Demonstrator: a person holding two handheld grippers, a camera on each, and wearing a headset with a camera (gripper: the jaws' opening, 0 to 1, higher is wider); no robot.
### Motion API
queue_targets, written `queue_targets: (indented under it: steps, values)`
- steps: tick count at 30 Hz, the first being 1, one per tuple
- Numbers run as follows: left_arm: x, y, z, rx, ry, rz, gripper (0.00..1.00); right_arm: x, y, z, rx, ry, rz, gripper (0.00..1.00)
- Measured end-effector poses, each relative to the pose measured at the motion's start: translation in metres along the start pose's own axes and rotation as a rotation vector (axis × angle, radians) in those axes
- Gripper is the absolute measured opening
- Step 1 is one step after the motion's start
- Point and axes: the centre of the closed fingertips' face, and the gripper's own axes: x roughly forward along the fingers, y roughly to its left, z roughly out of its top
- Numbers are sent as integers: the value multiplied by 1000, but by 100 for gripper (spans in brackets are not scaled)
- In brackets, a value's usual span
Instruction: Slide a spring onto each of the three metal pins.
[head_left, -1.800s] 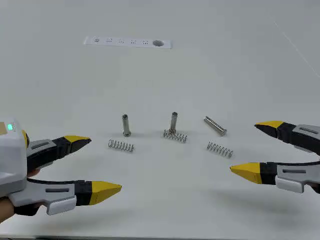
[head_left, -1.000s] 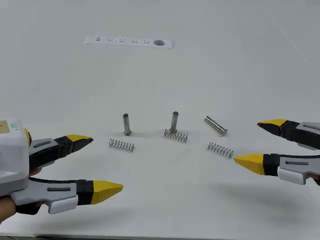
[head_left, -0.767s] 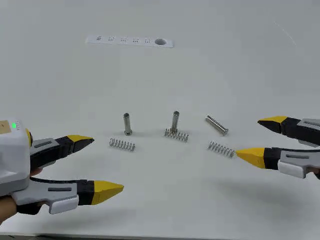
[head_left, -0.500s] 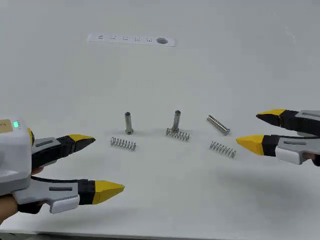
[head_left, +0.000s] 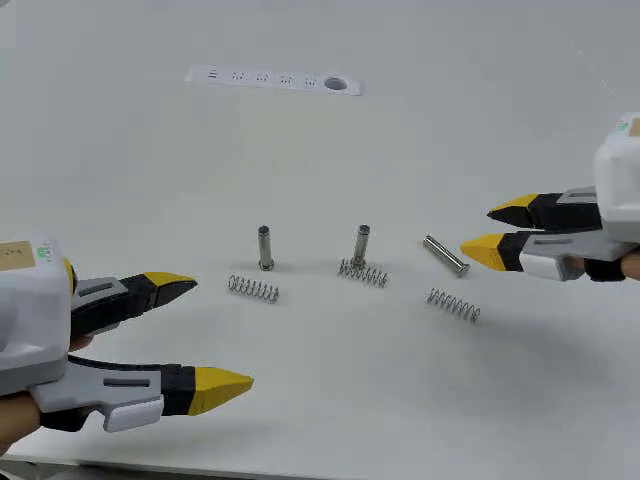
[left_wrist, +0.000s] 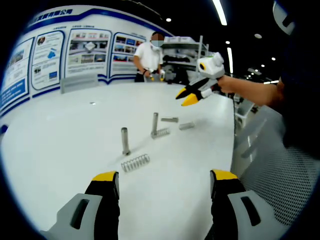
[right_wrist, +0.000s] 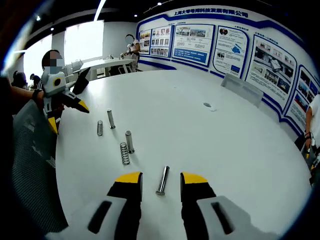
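Nearest, the left gripper (head_left: 222, 333) hovered wide open and idle above the surface (head_left: 340, 410); beyond it the springs (head_left: 253, 289) lay loose beside two upright pins (head_left: 265, 247), while the right gripper (head_left: 477, 230), jaws apart, lined up on the fallen pin (head_left: 445, 256), probably to stand it up.

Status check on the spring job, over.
Left gripper open, hovering clear. Right gripper open, poised around the lying silver metal pin, not gripping. Three silver coil springs flat on the white table, none on a pin. Nothing blocking.
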Motion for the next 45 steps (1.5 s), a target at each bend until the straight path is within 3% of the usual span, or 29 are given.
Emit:
queue_targets:
  steps: [18, 23, 33, 45]
  values:
    - [1, -1, -2, 4, 9, -6, 75, 42, -10, -4, 14, 151, 3, 20]
    - [1, -1, -2, 3, 8, -5, 75, 52, -10, -12, 30, 214, 4, 17]
    - [2, -1, -2, 4, 7, -5, 75, 62, -10, -23, 55, 291, 15, 14]
    - [2, -1, -2, 1, 7, -7, 75, 69, -8, -30, 89, 344, 28, 11]
